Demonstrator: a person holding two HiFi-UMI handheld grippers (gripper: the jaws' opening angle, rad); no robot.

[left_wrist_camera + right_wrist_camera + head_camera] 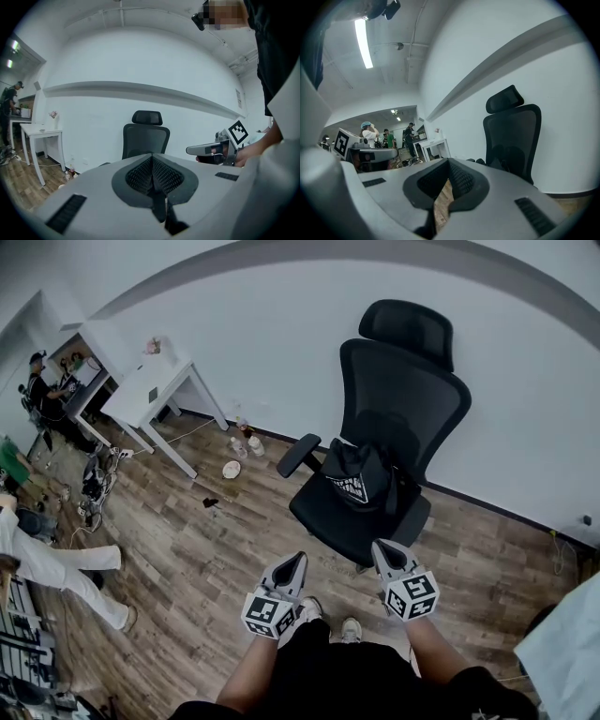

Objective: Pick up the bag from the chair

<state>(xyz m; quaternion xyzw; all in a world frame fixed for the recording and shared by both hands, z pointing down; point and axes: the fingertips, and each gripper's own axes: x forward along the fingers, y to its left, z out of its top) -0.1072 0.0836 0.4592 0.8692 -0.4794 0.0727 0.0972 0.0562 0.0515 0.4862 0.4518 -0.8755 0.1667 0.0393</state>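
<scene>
1. A black bag [359, 476] sits slumped on the seat of a black office chair [405, 381], resting against the foot of the backrest.
2. Risk: this looks like a chair that swivels or rolls. A push on the seat or the bag could turn it or send it toward the wall, spoiling the reach.
3. Risk: the bag is soft and dark, and no handle can be made out. A pinch on loose fabric may slip. The bag may also sag and catch on the armrest [298, 454] while rising.
4. Risk: both grippers have their jaws pressed together. Unless one is spread before it arrives, it would only nudge the bag.
5. Pose: the person stands facing the chair, forearms held forward and low. The left gripper [293, 564] and right gripper [386, 552] are side by side, near the seat's front edge. Their tips point toward the chair, clear of the bag. Nothing sits between either pair of jaws.
</scene>
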